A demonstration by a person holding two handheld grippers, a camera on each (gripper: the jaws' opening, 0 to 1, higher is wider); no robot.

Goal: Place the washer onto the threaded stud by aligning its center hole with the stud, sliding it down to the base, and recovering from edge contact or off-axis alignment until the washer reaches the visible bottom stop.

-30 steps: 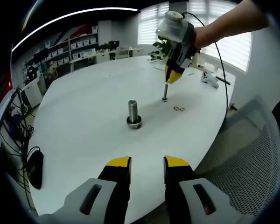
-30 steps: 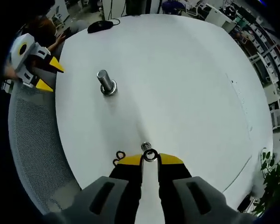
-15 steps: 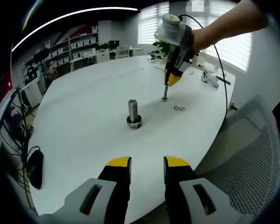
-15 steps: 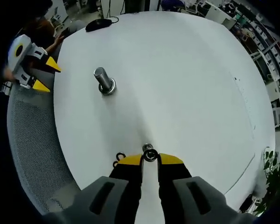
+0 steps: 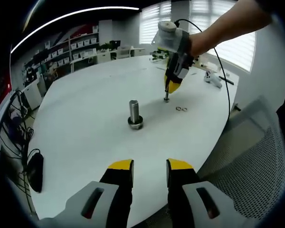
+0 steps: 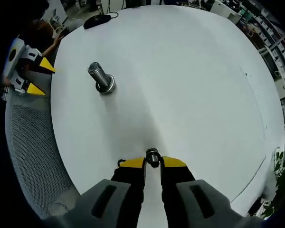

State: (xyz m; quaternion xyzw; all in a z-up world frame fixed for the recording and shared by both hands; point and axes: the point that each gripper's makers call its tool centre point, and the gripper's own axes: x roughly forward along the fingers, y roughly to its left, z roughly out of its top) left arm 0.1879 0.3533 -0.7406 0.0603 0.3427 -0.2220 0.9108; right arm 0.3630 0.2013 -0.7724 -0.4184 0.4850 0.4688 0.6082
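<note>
Right claw (image 6: 152,162) closed on a washer (image 6: 152,156) atop the stud (image 5: 166,96), left claw (image 5: 150,166) parted and empty over the desk (image 6: 190,85)

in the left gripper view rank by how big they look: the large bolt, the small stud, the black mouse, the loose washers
1. black mouse, though it lies nearer the camera
2. large bolt
3. small stud, part hidden under the right gripper
4. loose washers

the washer on the small stud (image 6: 152,156) is too small to tell, tucked between the jaws.
</note>
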